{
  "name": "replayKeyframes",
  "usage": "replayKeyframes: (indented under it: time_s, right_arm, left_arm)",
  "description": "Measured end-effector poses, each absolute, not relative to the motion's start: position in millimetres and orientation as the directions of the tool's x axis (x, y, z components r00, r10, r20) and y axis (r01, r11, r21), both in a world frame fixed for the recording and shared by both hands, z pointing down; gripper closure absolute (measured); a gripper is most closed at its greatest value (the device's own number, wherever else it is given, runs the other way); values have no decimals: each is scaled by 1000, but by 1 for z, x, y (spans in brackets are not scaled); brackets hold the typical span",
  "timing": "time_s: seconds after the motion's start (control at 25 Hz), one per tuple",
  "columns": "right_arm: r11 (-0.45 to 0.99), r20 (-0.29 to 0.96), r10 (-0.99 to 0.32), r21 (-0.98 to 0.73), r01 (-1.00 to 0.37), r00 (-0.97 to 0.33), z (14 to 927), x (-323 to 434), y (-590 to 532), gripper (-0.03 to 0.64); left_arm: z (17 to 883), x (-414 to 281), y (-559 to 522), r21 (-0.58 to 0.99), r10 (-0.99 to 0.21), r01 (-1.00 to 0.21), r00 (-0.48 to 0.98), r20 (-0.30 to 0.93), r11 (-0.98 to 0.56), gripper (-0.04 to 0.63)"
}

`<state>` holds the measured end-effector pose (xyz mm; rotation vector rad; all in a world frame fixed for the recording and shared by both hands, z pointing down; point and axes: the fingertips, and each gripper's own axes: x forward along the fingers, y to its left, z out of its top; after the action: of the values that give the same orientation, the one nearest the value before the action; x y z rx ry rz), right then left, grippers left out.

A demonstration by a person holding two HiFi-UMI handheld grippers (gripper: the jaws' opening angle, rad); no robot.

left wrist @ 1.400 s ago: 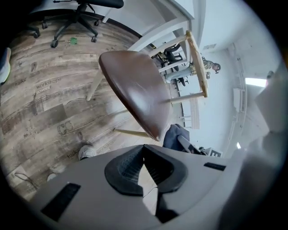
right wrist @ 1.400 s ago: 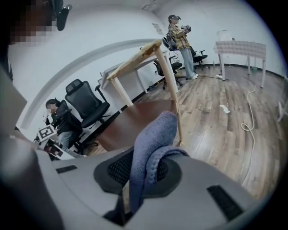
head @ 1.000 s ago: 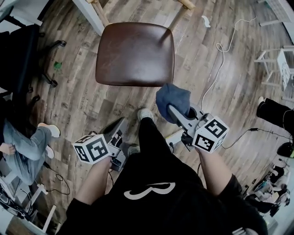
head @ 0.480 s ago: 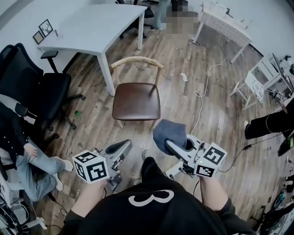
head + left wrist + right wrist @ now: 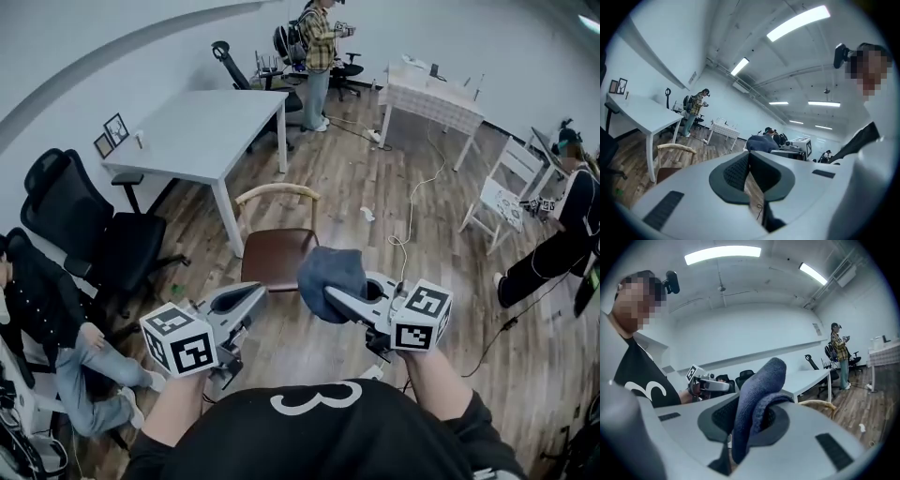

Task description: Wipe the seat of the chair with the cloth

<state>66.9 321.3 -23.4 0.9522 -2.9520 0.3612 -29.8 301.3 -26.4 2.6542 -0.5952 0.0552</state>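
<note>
The chair stands ahead of me in the head view, with a brown seat [image 5: 275, 257] and a curved wooden backrest [image 5: 277, 193]. My right gripper [image 5: 330, 296] is shut on a dark blue cloth [image 5: 330, 274], which bunches up over its jaws and hangs in the air in front of the seat's right front corner. In the right gripper view the cloth [image 5: 758, 394] sticks up between the pads. My left gripper [image 5: 247, 298] is held level to the left of the cloth, shut with nothing in it. Neither gripper touches the chair.
A white table [image 5: 202, 131] stands behind the chair on the left. Black office chairs [image 5: 94, 234] and a seated person [image 5: 47, 309] are at the far left. Another person [image 5: 319, 47] stands at the back, another [image 5: 562, 225] at the right. A cable [image 5: 411, 211] lies on the wooden floor.
The head view has swung up from the floor to the room, so the chair looks smaller and farther. Both grippers have risen to about level. The cloth stays in the right gripper.
</note>
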Motion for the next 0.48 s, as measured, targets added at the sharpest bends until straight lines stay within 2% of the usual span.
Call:
replayKeyframes:
  time_s: [0.48]
  right_arm:
    - [833,48,-504,-237,-500,-862,-31,65,341,572]
  left_arm:
    - [-39,-12,324,434,-436,-421,897,70,-797,581]
